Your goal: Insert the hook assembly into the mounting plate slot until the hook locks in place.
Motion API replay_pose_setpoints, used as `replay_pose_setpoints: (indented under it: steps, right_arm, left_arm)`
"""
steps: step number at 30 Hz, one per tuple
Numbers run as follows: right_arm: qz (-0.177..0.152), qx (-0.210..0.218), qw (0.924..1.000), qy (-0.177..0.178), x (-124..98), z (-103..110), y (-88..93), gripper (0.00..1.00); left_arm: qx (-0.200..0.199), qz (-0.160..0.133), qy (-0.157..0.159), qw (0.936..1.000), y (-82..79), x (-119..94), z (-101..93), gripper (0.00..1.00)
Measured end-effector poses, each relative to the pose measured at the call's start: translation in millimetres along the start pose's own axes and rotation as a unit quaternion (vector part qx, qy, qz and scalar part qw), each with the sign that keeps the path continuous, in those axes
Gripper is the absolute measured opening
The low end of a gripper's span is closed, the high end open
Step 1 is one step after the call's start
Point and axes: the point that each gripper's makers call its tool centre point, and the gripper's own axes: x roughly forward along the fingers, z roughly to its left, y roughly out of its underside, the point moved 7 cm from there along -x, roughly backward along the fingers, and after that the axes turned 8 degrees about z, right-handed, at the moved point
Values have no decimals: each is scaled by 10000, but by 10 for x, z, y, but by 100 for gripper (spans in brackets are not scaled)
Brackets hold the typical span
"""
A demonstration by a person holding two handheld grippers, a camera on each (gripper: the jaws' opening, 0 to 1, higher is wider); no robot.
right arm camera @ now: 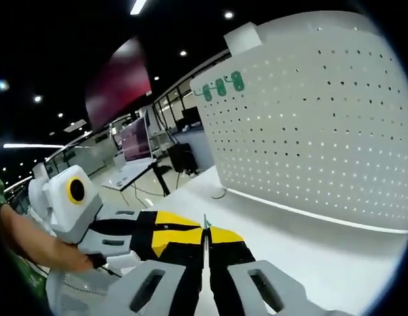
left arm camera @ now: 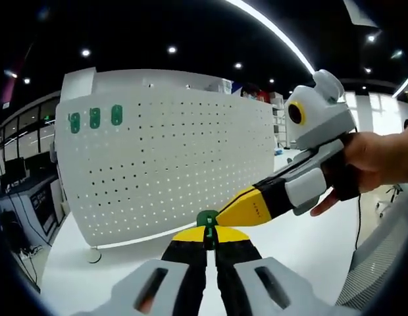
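Closest in the left gripper view is the left gripper [left arm camera: 208,238], its black jaws with yellow tips brought together on a small green hook [left arm camera: 207,220], which stands pinched upright between them. Faint dark marks sit on the yellow tip of the other tool, too small to read, and no other writing can be made out anywhere. That other tool, the right gripper [left arm camera: 220,216], comes in from the right of this view, held in a person's hand [left arm camera: 375,164], and its yellow tip touches the green hook from the side. In the right gripper view the right gripper [right arm camera: 205,232] has its jaws drawn together with only a hairline between them; a thin sliver shows at the tips, and whether the jaws actually clamp it cannot be told. The left gripper [right arm camera: 194,232] lies beside it there, tip against tip, with a hand [right arm camera: 66,253] on its grip. Behind the tools stands the white pegboard mounting plate [left arm camera: 171,164], upright on a white table [left arm camera: 296,250], well apart from the held hook. Three more green hooks [left arm camera: 95,118] already hang in a row near the plate's upper corner; they show again in the right gripper view [right arm camera: 221,87], touching the plate [right arm camera: 322,125].
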Motion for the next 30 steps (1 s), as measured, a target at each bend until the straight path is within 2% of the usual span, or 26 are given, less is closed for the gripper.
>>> replay_pose_setpoints:
  steps: [6,17,30]
  right_arm:
    - [-43,-88,9999,40,-13,6,-10,1]
    - [-240,-360,9986,289,-135,-27,-78,15]
    - [-599,-706,9930,727,-550,-92,-217,30]
  left_arm:
    - [-79,11,17,10000,1,-9,-15,2]
    - [-171,-50,53,9998,-60,-9,-36,3]
    - [-256,-107,5,9996,-110,-4,-14,3]
